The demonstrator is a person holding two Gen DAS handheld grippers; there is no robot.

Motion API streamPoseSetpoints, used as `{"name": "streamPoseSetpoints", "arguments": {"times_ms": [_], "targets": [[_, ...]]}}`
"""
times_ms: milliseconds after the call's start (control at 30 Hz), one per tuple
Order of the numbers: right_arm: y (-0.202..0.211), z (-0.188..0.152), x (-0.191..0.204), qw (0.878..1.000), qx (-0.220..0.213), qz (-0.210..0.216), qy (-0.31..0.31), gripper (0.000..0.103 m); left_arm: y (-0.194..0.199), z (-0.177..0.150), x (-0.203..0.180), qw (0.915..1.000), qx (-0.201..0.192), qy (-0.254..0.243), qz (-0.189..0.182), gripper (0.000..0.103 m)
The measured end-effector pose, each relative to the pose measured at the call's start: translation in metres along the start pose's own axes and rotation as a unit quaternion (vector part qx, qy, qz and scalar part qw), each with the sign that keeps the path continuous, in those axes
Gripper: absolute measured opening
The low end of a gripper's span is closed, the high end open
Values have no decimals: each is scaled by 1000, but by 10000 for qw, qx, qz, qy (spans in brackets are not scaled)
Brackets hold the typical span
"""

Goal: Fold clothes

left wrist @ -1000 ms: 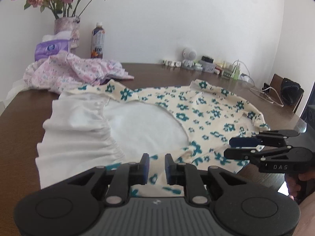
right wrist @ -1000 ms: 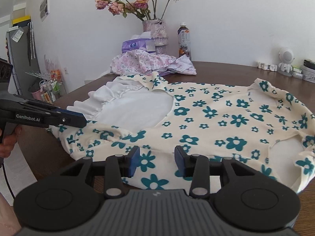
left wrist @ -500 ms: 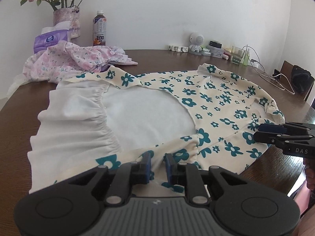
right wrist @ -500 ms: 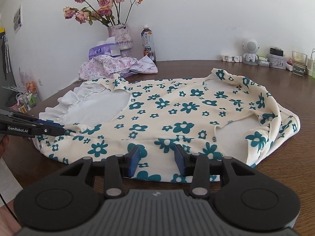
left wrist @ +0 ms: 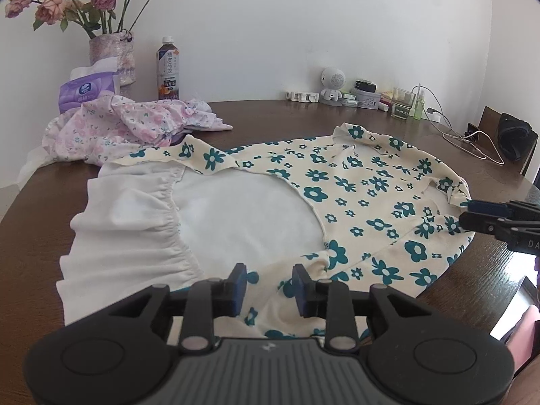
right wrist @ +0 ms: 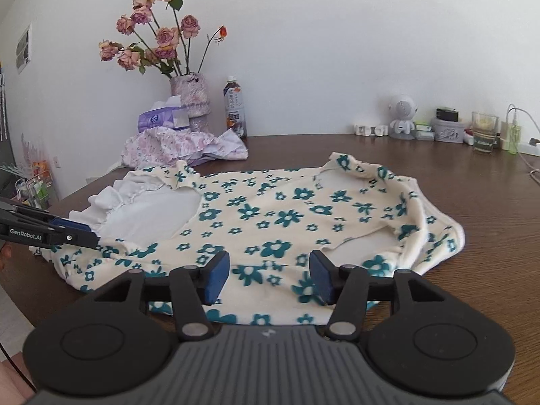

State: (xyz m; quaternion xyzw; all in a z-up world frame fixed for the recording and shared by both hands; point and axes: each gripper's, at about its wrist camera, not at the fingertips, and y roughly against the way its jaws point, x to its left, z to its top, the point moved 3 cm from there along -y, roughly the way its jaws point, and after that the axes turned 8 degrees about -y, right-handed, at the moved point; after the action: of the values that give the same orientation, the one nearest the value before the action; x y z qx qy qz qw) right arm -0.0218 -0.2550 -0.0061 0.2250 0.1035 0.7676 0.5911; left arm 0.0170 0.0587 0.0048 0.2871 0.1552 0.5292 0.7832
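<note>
Cream dress w/ teal flower print [right wrist: 287,216] lies long-axis left-right just ahead of both grippers, left gripper [left wrist: 268,283] & right gripper [right wrist: 266,275] both open, empty, w/ near hem between the fingers.

"GenRobot.AI" in white on black left gripper [right wrist: 72,233]; "DA" seen on black right gripper [left wrist: 472,212], rest cut off. Brown drink bottle [left wrist: 167,69] label unreadable.

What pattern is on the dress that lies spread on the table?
Teal flowers on cream, with a plain white ruffled part: the dress. The right wrist view shows it best.
</note>
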Motion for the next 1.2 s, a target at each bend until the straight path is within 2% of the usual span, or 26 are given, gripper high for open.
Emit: {"name": "streamPoseSetpoints", "arguments": {"times_ms": [33, 67, 167, 200, 267, 300, 467, 800, 933, 1067, 1200], "targets": [[6, 2, -8, 10000, -21, -60, 36, 59, 2, 1, 0, 10000, -7, 10, 0, 35], [11, 4, -15, 9999, -43, -121, 72, 67, 4, 2, 1, 10000, -21, 17, 7, 43], [29, 9, -36, 9994, -129, -188, 243, 79, 13, 4, -1, 9999, -95, -12, 97, 49], [33, 11, -41, 9993, -110, -169, 309, 80, 17, 4, -2, 9998, -111, -12, 134, 50], [37, 13, -47, 9987, 0, -127, 493, 81, 22, 2, -4, 9997, -108, 76, 218, 63], [38, 13, -49, 9979, 71, -129, 633, 81, 25, 2, -5, 9995, -102, 119, 257, 64], [28, 13, -52, 9929, 302, -14, 1153, 81, 35, -3, -15, 9984, 5, 305, 478, 68], [15, 18, -77, 9843, 495, 286, 1672, 81, 34, -6, -30, 9948, 355, 574, 761, 69], [11, 21, -81, 9741, 460, 364, 2184, 81, 29, 0, -38, 9945, 511, 500, 769, 70], [6, 26, -79, 9648, 354, 497, 2558, 81, 31, 5, -39, 9932, 595, 472, 883, 76], [-6, 33, -73, 9657, 424, 541, 2503, 81, 32, 9, -36, 9940, 569, 392, 848, 81]]}}
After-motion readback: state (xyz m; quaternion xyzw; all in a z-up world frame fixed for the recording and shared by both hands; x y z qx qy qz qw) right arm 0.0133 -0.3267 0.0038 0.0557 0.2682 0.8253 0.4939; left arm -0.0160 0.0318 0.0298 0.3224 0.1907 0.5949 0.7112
